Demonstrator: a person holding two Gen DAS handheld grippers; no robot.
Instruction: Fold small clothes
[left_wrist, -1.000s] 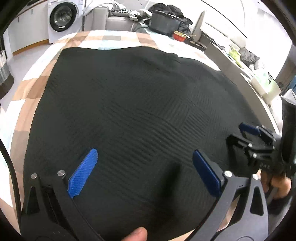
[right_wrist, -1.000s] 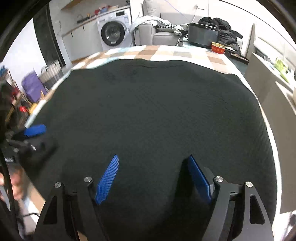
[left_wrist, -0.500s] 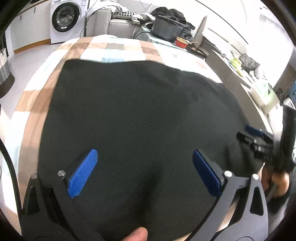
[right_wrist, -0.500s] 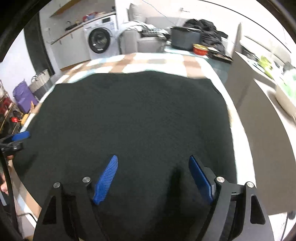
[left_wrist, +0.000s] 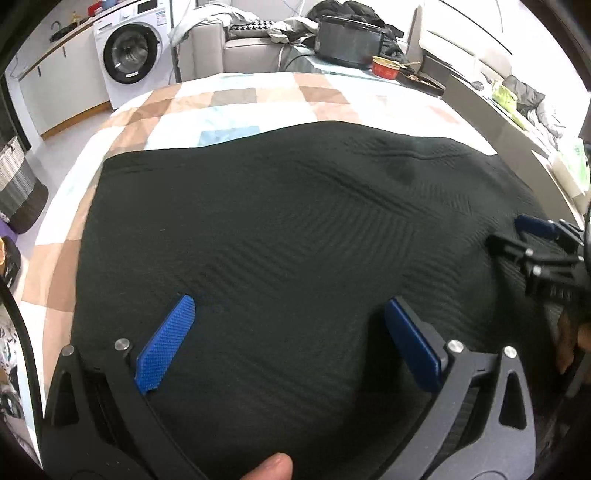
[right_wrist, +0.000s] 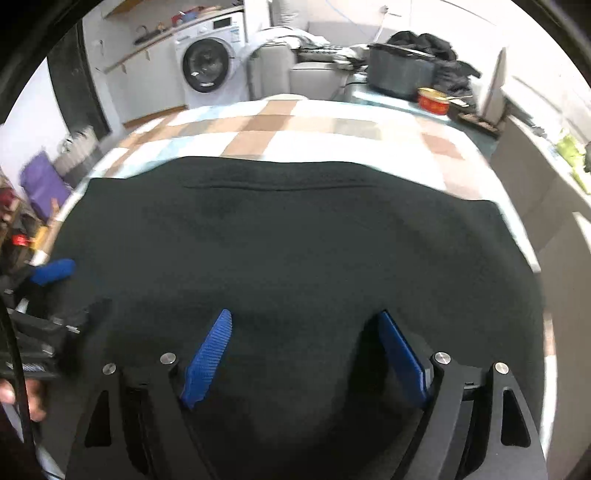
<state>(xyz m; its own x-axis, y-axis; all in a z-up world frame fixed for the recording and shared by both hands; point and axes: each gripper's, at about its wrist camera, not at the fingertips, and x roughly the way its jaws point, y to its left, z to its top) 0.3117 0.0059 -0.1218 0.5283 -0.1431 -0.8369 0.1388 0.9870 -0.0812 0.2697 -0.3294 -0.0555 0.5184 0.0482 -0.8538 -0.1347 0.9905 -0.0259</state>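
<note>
A black ribbed knit garment (left_wrist: 295, 229) lies spread flat over a checked tablecloth (left_wrist: 236, 103); the right wrist view shows it too (right_wrist: 295, 240). My left gripper (left_wrist: 288, 301) hovers over its near part, jaws wide open, nothing between the blue pads (left_wrist: 166, 343). My right gripper (right_wrist: 303, 314) hovers over the garment's near right part; its jaws are opening, with only flat cloth below them. Each gripper shows at the edge of the other's view: the right gripper (left_wrist: 535, 240) and the left gripper (right_wrist: 51, 271). A fingertip (left_wrist: 269, 467) shows at the bottom.
Beyond the table stand a washing machine (left_wrist: 133, 59), a grey sofa with clothes (left_wrist: 243, 40), a dark pot (left_wrist: 347, 35) and a red bowl (left_wrist: 386, 68). A counter (left_wrist: 517, 133) runs along the right. A basket (left_wrist: 18, 192) stands on the floor at left.
Both grippers have drawn back toward the near edge, so more checked cloth shows beyond the garment's far hem. The right jaws stand slightly wider. Nothing has been taken hold of.
</note>
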